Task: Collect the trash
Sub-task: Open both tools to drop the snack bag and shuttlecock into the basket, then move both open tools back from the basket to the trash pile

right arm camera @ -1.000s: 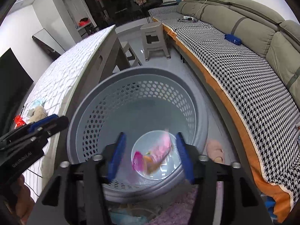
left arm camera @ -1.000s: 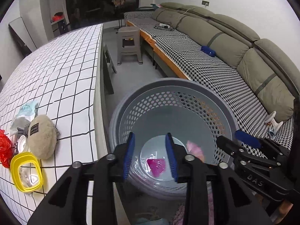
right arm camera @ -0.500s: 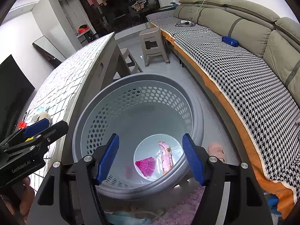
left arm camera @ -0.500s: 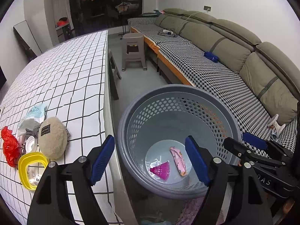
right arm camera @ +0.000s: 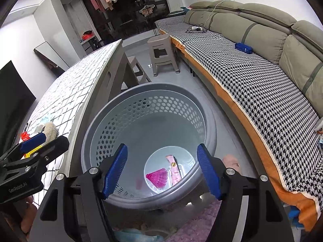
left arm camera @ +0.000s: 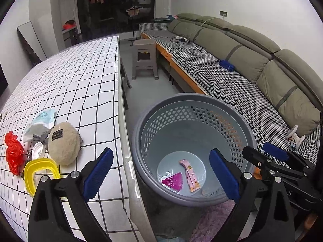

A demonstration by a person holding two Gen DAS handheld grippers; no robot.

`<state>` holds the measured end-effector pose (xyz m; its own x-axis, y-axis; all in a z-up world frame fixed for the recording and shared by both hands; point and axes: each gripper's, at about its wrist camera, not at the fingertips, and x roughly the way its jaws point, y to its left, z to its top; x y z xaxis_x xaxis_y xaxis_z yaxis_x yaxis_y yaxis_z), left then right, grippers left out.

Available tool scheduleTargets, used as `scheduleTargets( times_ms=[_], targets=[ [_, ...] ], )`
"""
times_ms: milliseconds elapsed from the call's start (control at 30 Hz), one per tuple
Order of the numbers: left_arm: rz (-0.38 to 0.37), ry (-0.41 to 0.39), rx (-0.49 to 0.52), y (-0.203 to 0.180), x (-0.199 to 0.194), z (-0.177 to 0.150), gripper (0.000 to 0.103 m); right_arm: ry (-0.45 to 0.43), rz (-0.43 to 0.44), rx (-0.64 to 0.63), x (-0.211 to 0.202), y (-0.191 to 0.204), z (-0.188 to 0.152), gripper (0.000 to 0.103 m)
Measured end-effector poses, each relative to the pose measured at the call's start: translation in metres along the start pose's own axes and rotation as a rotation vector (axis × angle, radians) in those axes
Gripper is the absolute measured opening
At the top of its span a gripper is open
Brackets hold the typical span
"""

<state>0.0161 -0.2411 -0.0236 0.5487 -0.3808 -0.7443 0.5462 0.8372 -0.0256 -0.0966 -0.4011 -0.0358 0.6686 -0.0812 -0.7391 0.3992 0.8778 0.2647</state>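
left gripper (left arm camera: 159, 173): wide open, holding nothing, hanging over the gap between the tabletop edge and the bin.
right gripper (right arm camera: 161, 171): also spread wide and empty, right above the bin mouth.
bin (left arm camera: 141, 121): grey perforated basket on the floor just beside the tabletop (left arm camera: 84, 76). A pink shuttlecock (left arm camera: 174, 180) and a pink wrapper (left arm camera: 189, 173) lie on its bottom, side by side.
red bag (left arm camera: 13, 153): crumpled red plastic at about 9 o'clock in your left view, near the tabletop's edge. My guess is it's feather-light, crinkly and a bit slippery, so pinch a bunched fold, not a flat face.
white packet (left arm camera: 43, 119): pale wrapper with teal print at 10 o'clock, behind the fluffy pouch (left arm camera: 63, 143). Looks thin and floppy, so grab it by a free corner or it'll slide.
small lid (left arm camera: 38, 150): little white round thing between the red bag and the pouch. Can't tell if it's trash. It looks stiff, so clamp across the rim.
yellow box (left arm camera: 40, 173): see-through tub with a yellow rim at 8 o'clock, touching the pouch. Probably not trash; leave it.
next up: I'd go for the red bag with your left gripper, since it's nearest that side.
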Motion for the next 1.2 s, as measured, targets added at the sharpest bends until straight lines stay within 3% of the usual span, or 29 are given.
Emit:
scheduleTargets(
  times_ms=[433,1200],
  targets=[
    [-0.004,-0.041,-0.038,0.023,-0.024,-0.020,0.095,-0.024,-0.005,-0.055,-0.019,0.029,-0.014,0.070],
    [0.068,-0.105,-0.140,0.084,-0.074,-0.048,0.095,-0.057,0.040,-0.125,-0.036,0.082,-0.029,0.070]
  ],
)
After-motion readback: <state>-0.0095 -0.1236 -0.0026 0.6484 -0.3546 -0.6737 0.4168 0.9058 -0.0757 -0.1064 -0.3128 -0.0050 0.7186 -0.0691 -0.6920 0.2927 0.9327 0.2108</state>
